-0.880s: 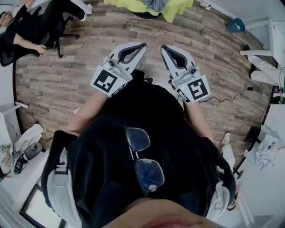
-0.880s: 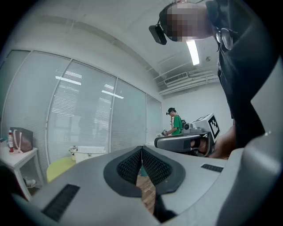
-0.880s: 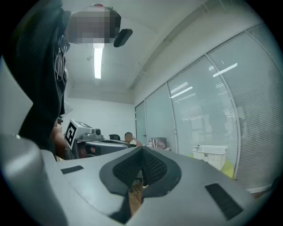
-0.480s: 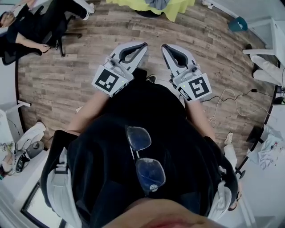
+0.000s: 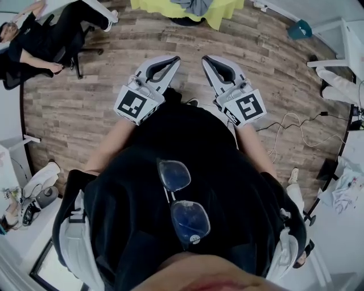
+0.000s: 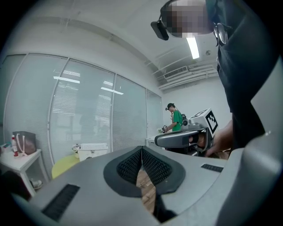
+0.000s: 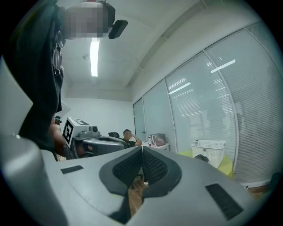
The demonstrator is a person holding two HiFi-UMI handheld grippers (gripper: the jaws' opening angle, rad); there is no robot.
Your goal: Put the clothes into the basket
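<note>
Both grippers are held side by side in front of the person's chest, above the wooden floor. My left gripper (image 5: 173,59) is shut with nothing between its pads, and its jaws meet at the tip (image 6: 141,152). My right gripper (image 5: 206,58) is likewise shut and empty (image 7: 142,151). Far ahead is a yellow round table (image 5: 222,12) with a grey garment (image 5: 195,5) lying on it. A white slatted basket (image 7: 211,151) stands on that table, with a dark garment (image 7: 201,157) beside it. The left gripper view also shows the basket (image 6: 92,149).
A person in black sits on an office chair (image 5: 34,41) at the upper left. Cables (image 5: 286,128) trail over the floor on the right. White furniture (image 5: 341,48) stands at the right edge. Glass partitions with blinds (image 6: 79,114) line the room, and a person in green (image 6: 176,121) stands far off.
Both grippers have drifted slightly left in the head view. They stay shut and empty.
</note>
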